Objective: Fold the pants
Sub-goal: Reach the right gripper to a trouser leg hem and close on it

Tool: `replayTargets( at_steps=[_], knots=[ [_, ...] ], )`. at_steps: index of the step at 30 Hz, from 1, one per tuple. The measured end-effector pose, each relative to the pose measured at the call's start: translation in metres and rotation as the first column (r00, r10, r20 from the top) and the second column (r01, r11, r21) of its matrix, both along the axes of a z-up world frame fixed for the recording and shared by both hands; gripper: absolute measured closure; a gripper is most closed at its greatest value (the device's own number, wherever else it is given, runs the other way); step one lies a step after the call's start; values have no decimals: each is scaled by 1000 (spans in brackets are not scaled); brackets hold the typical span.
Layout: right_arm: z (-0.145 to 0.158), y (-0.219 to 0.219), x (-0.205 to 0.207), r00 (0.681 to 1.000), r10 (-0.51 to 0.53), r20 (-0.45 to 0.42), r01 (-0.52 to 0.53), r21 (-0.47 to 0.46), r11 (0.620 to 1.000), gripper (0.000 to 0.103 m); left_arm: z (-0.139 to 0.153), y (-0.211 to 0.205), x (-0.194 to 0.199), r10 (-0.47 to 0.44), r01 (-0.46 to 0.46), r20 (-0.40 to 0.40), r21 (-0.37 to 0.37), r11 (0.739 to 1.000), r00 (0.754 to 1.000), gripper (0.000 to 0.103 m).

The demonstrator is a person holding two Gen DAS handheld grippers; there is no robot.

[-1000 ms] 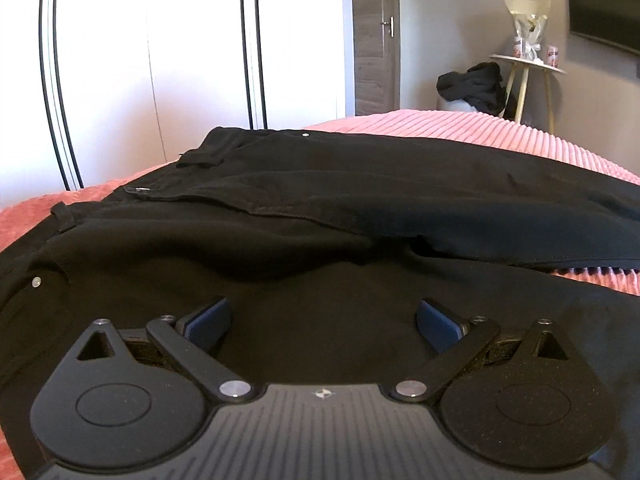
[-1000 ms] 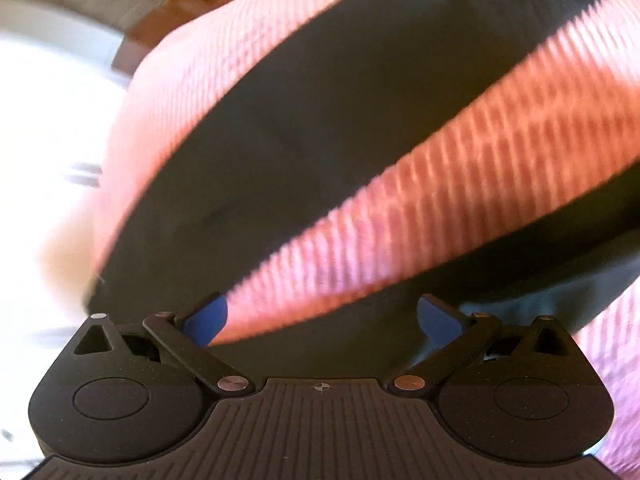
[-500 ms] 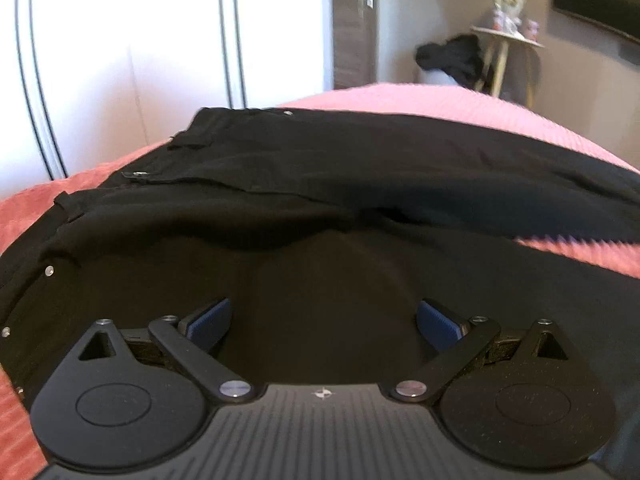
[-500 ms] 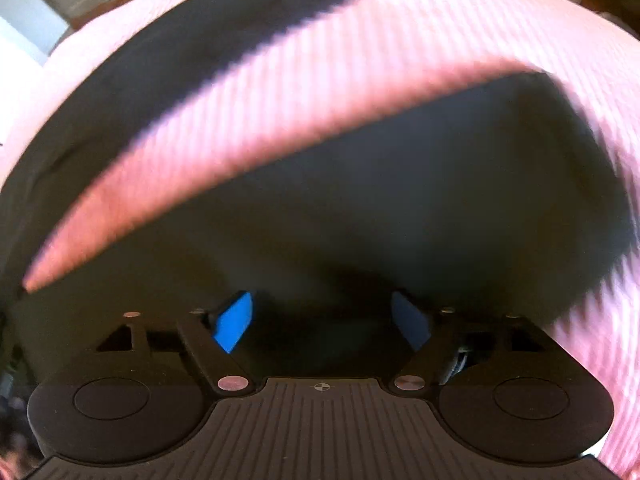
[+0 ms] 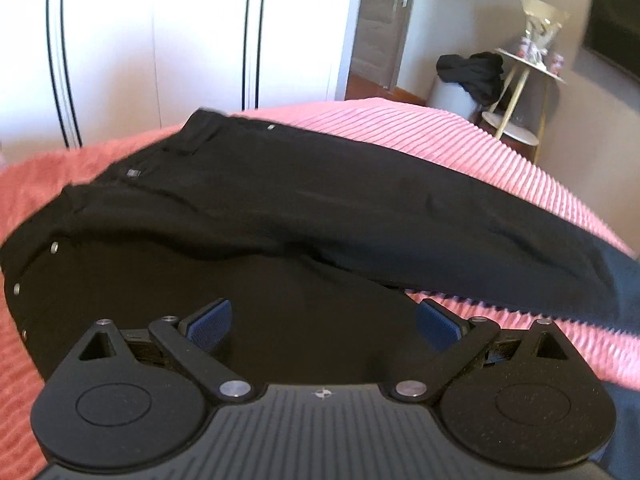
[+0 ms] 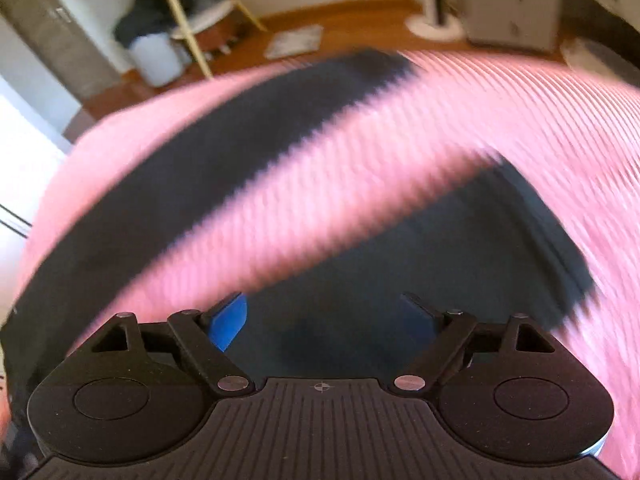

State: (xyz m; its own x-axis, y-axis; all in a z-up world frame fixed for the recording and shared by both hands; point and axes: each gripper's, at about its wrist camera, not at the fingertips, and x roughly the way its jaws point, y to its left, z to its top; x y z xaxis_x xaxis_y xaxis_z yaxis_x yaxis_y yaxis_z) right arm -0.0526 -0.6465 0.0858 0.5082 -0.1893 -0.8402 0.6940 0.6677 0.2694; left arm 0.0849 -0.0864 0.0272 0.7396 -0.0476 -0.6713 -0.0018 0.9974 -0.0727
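Note:
Black pants (image 5: 320, 208) lie spread on a pink ribbed bedspread (image 5: 460, 144), waistband to the left with metal rivets along its edge, both legs running off to the right. My left gripper (image 5: 324, 320) hangs open above the seat of the pants, nothing between its blue pads (image 5: 210, 318). In the right wrist view the two legs (image 6: 192, 184) show as dark bands with a pink strip between them. My right gripper (image 6: 324, 320) hovers over the near leg (image 6: 420, 264) close to its hem; its jaws are closing, still wide apart and not pressing on cloth. That view is blurred.
A white wardrobe (image 5: 160, 40) stands behind the bed. On the floor beyond are a small round side table (image 5: 528, 68) and a white bin with dark clothing (image 5: 472, 72) on it. In the right wrist view, a wooden floor (image 6: 352, 20) and a grey drawer unit (image 6: 516, 0).
The left gripper has risen and drawn back, so more of the waistband and bedspread show. The right gripper has swung along the legs toward the hems, its jaws narrowing a little.

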Motion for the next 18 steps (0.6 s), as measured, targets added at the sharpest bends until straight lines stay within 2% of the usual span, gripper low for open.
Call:
replayTargets(
  at_steps=[2,5,6,9,12,14,18],
  knots=[
    [1,-2,56,1000,-18,-22,18,2,1000,15,-17,-6,1,-3,2,5,80,997,1000,4],
    [10,-5,127,997,-53,-47,54,14,998,15,-36,-4,10,13,-13,5,162,987,1000,4],
    [-1,-5,158,995,-80,-58,81,10,997,15,-41,-3,15,44,-47,20,197,979,999,4],
    [-8,-22,221,973,-203,-112,201,-25,979,17,-51,-2,25,92,-105,66,247,963,994,4],
    [-29,-46,254,936,-331,-123,330,-32,944,19,-64,2,34,99,-107,47,233,967,994,4],
    [-40,-60,264,901,-404,-155,407,-14,913,24,-67,4,37,107,-120,70,218,969,992,4],
    [-63,-78,283,858,-466,-216,476,-5,879,24,-73,-1,37,104,-130,116,242,962,988,4]
  ],
)
